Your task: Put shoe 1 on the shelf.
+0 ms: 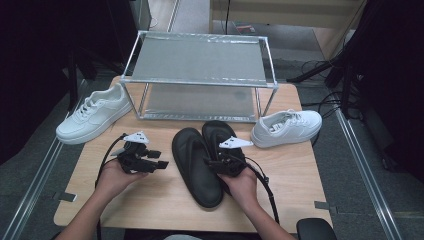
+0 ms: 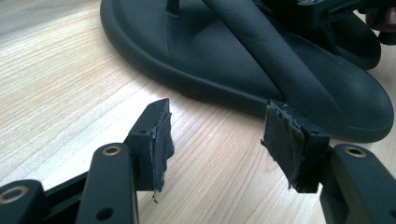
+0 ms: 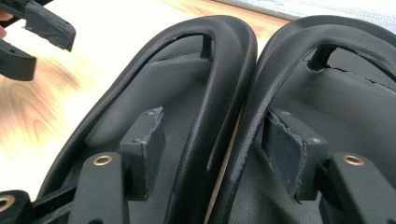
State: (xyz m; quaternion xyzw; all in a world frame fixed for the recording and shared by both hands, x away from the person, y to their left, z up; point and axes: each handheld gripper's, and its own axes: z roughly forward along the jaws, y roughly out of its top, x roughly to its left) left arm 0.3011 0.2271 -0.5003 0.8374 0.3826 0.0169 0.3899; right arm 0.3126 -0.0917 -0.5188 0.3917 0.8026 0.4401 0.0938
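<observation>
Black sandals (image 3: 233,116) lie side by side under open right gripper (image 3: 215,144).

A pale wooden table (image 1: 150,200) stands on grey carpeted floor (image 1: 350,170) between two metal floor rails (image 1: 367,165), with a two-tier silver metal shelf rack (image 1: 200,60) at its far edge, black cables (image 1: 325,105) trailing right and dark furniture (image 1: 35,60) at both sides

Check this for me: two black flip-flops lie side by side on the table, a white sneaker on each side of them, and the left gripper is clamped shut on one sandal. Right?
Not quite. The left gripper is open on nothing: the left gripper view shows its fingers apart over bare table, short of the flip-flops. The white sneakers do flank them.
</observation>
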